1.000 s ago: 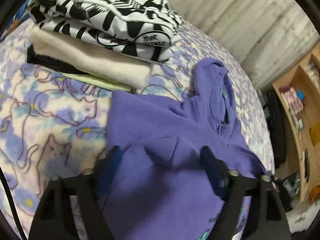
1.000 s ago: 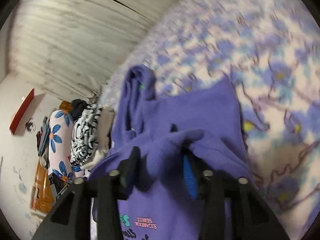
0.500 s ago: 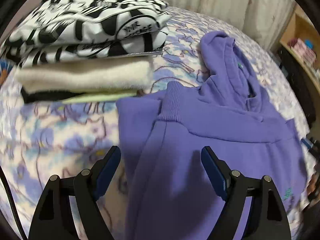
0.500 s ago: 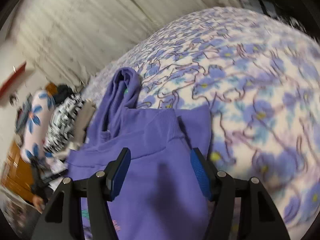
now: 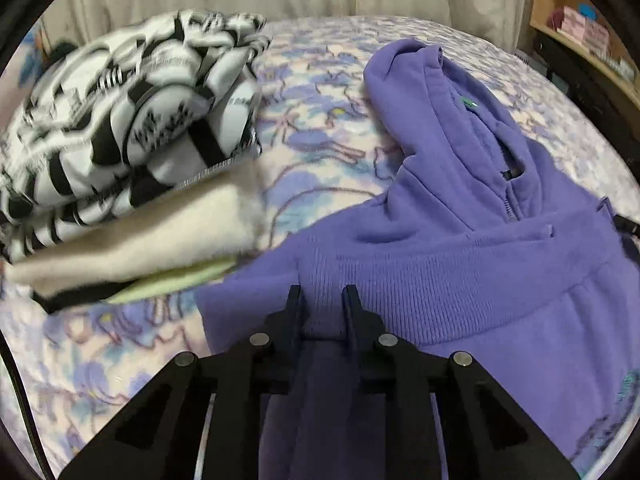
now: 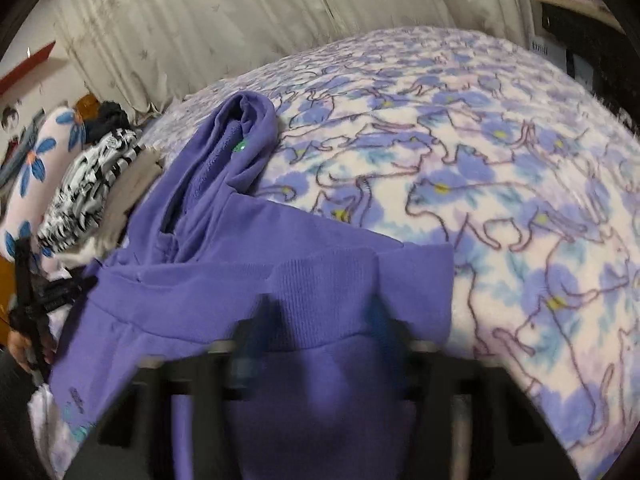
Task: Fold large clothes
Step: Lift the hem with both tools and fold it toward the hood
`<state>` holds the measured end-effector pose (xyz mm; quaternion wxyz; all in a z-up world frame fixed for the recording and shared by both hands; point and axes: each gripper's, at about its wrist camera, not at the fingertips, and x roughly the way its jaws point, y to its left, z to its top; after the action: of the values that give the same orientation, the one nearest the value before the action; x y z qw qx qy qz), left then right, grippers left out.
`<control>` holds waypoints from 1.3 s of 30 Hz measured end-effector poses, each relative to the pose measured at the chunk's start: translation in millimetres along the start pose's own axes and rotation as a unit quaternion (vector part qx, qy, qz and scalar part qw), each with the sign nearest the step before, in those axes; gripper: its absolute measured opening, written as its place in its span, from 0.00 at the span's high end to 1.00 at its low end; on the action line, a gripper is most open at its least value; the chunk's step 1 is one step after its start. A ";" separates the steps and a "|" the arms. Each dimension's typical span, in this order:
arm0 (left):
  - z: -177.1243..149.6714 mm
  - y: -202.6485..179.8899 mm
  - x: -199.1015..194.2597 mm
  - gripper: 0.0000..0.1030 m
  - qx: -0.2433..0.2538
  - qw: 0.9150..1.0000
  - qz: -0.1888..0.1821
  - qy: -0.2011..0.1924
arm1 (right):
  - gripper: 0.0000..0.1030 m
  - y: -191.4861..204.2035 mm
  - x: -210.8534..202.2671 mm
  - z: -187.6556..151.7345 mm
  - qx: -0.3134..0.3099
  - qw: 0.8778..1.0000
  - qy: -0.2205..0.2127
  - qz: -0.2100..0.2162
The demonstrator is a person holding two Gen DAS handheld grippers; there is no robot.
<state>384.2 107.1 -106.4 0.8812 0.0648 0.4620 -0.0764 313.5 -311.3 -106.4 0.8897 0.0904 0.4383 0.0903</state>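
My left gripper [image 5: 322,300] is clamped on the ribbed hem of the purple hoodie [image 5: 460,240], at its left corner. My right gripper [image 6: 320,320] straddles the same hem near the right corner, blurred, so I cannot tell its grip. The hoodie runs straight ahead of both, hood farthest; the hem spans between my grippers. Folded stack [image 5: 132,152] sits front-left.
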 end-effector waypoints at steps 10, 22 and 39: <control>2.3 6.4 -55.9 0.90 -0.030 0.995 0.053 -0.079 | 0.93 -2.4 -60.5 10.6 0.039 0.992 -0.113 -0.042; 30.1 14.2 -13.7 0.90 -0.084 0.992 0.076 -0.062 | 1.00 10.1 -15.6 56.7 0.040 0.986 -0.120 -0.105; 18.8 14.5 39.4 0.78 -0.096 0.992 0.079 -0.014 | 0.51 -28.4 5.7 42.2 0.130 0.990 -0.040 0.017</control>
<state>424.3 114.9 -127.6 0.8932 0.0154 0.4479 0.0376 352.8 -340.9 -92.3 0.8856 0.2167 0.4086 0.0437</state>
